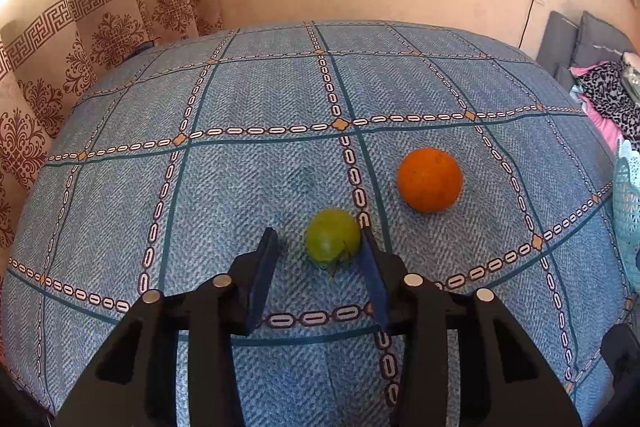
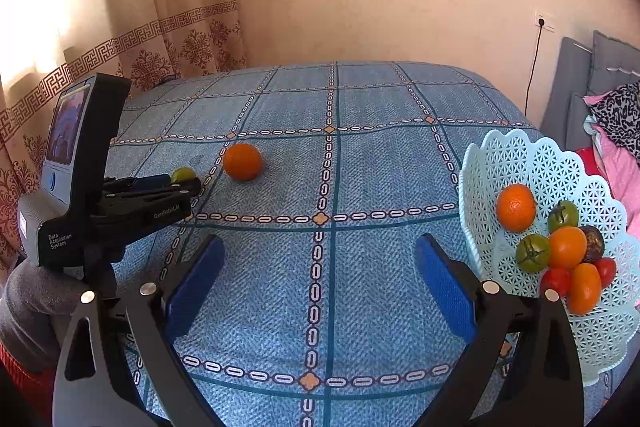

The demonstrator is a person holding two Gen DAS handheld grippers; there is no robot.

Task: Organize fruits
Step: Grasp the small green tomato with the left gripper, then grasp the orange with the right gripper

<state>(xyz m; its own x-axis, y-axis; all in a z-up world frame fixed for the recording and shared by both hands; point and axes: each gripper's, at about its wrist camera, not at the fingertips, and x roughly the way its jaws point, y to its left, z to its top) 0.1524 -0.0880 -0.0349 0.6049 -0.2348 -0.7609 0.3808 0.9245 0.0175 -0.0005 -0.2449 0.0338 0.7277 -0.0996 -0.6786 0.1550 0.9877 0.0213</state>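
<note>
A small green tomato point(image 1: 333, 235) lies on the blue patterned tablecloth point(image 1: 256, 187). My left gripper point(image 1: 318, 243) is open around it: the right pad touches its side and the left pad stands apart. An orange point(image 1: 430, 179) lies just beyond, to the right. In the right wrist view the left gripper point(image 2: 182, 183) reaches the green tomato point(image 2: 183, 173), with the orange point(image 2: 242, 161) beside it. My right gripper point(image 2: 320, 259) is open and empty above the cloth. A light blue lattice basket point(image 2: 520, 163) at the right holds an orange point(image 2: 516, 207), green tomatoes point(image 2: 532, 253) and several red and orange fruits.
A patterned curtain point(image 1: 100, 39) hangs at the left behind the table. A wall socket with a black cable point(image 2: 534, 67) is at the back right. Grey cushions point(image 2: 580, 79) and pink and leopard-print fabric point(image 2: 616, 119) lie right of the table. The basket's edge point(image 1: 626, 187) shows at far right.
</note>
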